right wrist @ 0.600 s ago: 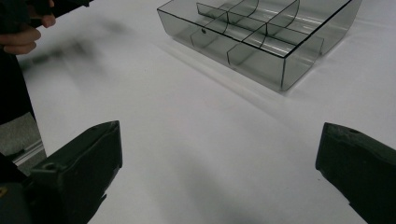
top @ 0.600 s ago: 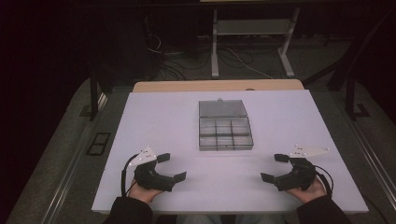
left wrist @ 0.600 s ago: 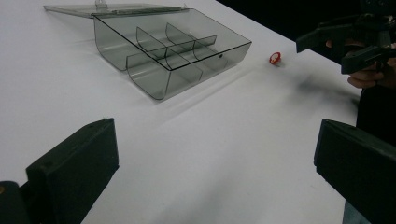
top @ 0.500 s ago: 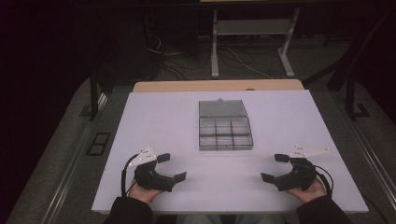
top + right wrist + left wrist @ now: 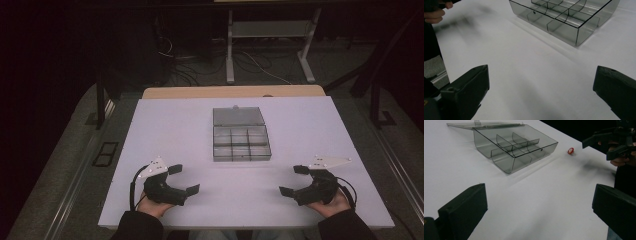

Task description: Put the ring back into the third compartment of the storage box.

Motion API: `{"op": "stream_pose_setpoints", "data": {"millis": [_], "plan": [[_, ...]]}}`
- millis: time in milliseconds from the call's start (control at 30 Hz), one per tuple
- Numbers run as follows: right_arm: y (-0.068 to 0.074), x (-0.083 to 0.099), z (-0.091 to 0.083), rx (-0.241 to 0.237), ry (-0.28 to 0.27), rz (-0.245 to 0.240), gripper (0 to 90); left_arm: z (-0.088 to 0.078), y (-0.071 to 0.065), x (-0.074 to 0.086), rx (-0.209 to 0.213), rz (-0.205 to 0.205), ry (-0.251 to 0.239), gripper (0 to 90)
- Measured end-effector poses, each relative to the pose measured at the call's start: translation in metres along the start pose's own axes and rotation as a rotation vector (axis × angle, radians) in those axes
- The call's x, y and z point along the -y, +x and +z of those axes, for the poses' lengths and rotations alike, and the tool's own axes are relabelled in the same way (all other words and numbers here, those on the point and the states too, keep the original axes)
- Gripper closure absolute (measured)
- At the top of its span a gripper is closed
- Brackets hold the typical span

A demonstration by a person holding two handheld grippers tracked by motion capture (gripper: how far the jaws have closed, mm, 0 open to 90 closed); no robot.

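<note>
Left gripper (image 5: pixel 181 179): lower left, jaws wide apart, empty.
Right gripper (image 5: pixel 294 180): lower right, likewise agape, empty.
Organizer box (image 5: pixel 241 142): centre, lid open.
Advice: approach the box level, avoiding its thin walls.

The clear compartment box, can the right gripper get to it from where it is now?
Probably yes: the right gripper sits open on the white table, with bare tabletop between it and the open box.

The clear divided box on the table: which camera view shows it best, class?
The high view: the whole box with its lid open and six compartments. The left gripper view shows it obliquely; the right gripper view crops it.
</note>
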State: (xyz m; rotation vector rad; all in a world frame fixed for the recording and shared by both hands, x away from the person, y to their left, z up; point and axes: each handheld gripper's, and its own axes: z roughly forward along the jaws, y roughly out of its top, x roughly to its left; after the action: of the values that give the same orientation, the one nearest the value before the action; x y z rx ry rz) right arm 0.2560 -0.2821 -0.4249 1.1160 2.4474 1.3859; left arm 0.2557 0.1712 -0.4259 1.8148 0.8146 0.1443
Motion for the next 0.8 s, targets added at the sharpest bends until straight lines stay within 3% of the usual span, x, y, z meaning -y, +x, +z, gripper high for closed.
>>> {"op": "stream_pose_setpoints", "data": {"millis": [367,800], "plan": [[0.0,-0.007,-0.004,0.001,0.034,-0.029,0.0,0.0,-0.001,0.001,-0.002,-0.005,-0.004,0.0],[-0.005,-0.018,-0.014,0.012,0.049,-0.021,0.0,0.0,0.0,0.002,-0.006,-0.012,-0.004,0.0]]}}
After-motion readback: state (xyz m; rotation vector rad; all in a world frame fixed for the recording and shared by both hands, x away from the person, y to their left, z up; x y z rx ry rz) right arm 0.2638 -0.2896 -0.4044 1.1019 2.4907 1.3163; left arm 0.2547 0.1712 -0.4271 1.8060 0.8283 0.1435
